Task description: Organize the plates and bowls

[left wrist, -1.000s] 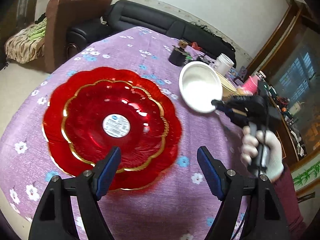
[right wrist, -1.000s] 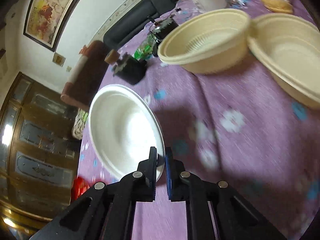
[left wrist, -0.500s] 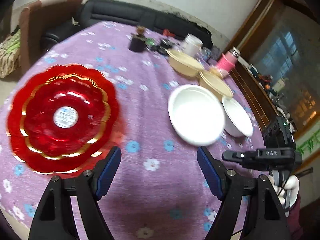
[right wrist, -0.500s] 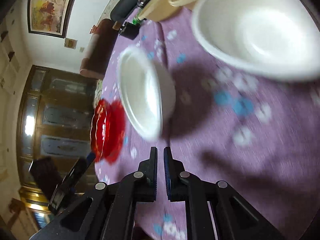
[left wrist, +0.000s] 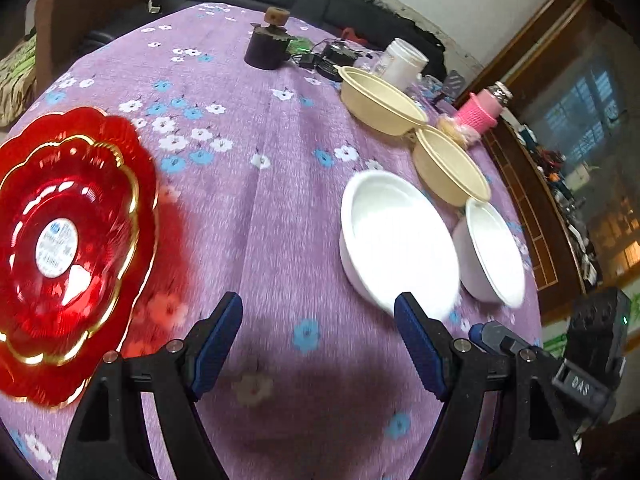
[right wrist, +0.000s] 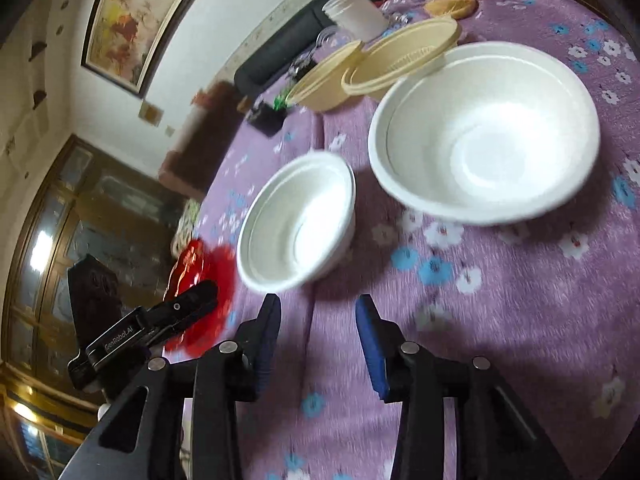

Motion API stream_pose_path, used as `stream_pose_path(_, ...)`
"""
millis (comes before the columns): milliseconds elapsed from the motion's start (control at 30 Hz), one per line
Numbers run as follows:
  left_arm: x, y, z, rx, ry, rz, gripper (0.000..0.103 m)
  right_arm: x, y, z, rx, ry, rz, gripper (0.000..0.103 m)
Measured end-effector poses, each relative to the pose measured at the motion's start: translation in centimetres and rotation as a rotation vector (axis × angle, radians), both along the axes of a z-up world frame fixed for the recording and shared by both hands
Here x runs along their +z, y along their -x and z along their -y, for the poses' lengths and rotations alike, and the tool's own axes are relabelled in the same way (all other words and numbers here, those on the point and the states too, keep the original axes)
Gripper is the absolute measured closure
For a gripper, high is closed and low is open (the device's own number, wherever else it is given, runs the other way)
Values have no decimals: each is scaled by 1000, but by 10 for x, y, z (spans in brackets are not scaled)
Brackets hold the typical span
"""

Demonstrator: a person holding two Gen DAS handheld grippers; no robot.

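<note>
Gaping right tongs (right wrist: 318, 334) (empty) before white bowl (right wrist: 298, 218)

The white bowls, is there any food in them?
Empty. Both white bowls show only bare white insides.

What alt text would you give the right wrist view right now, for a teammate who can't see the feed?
The open right claw, empty, hangs above a purple flowered tablecloth, facing two white bowls: a smaller one just ahead and a larger one to its right. Two beige bowls sit behind them, and the red plates and left claw show at left.
</note>
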State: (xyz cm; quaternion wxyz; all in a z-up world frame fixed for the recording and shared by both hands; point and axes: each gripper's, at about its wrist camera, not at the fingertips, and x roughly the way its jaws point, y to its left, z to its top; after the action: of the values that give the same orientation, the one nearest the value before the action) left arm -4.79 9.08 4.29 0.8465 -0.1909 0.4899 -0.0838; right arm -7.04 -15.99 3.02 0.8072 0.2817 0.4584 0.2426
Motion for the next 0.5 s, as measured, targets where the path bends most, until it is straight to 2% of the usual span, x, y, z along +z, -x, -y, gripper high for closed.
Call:
stream_pose_path(233, -13, -37, 12, 30, -65, -36, 26, -9, -22, -14, -72, 18, 18, 61)
stream_pose_path(400, -29, -53, 24, 10, -54, -78, 26, -14, -32, -18, -87, 23, 20, 61)
stream_pose_path(433, -27, -53, 27, 11, -68, -64, 26, -15, -34, -19, -87, 23, 20, 61)
stream_pose_path(500, -28, -55, 32, -30, -41, -70, 26, -16, -35, -21, -87, 30, 23, 65)
